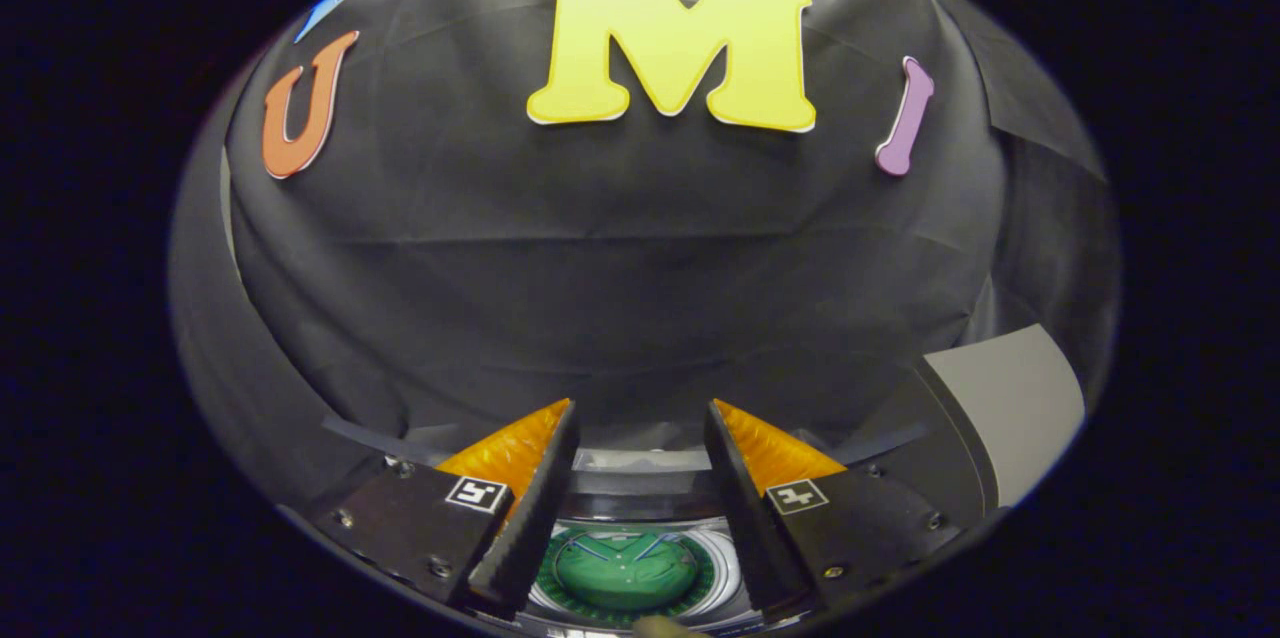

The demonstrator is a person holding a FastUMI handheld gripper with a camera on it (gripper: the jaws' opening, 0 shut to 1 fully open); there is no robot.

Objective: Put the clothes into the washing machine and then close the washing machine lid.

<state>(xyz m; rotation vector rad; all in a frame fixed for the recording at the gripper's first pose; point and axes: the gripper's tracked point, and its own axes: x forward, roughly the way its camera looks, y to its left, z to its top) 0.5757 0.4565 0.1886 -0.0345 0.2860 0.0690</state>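
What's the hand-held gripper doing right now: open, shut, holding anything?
Hand-held gripper: open, fingers spread apart, nothing held between them; the washing machine drum with its green centre lies below the gap.

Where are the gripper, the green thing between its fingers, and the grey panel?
gripper (640, 508): gripper view, open gap between its fingers.
green thing (625, 570): gripper view, its rounded middle.
grey panel (1010, 398): gripper view, its flat face.
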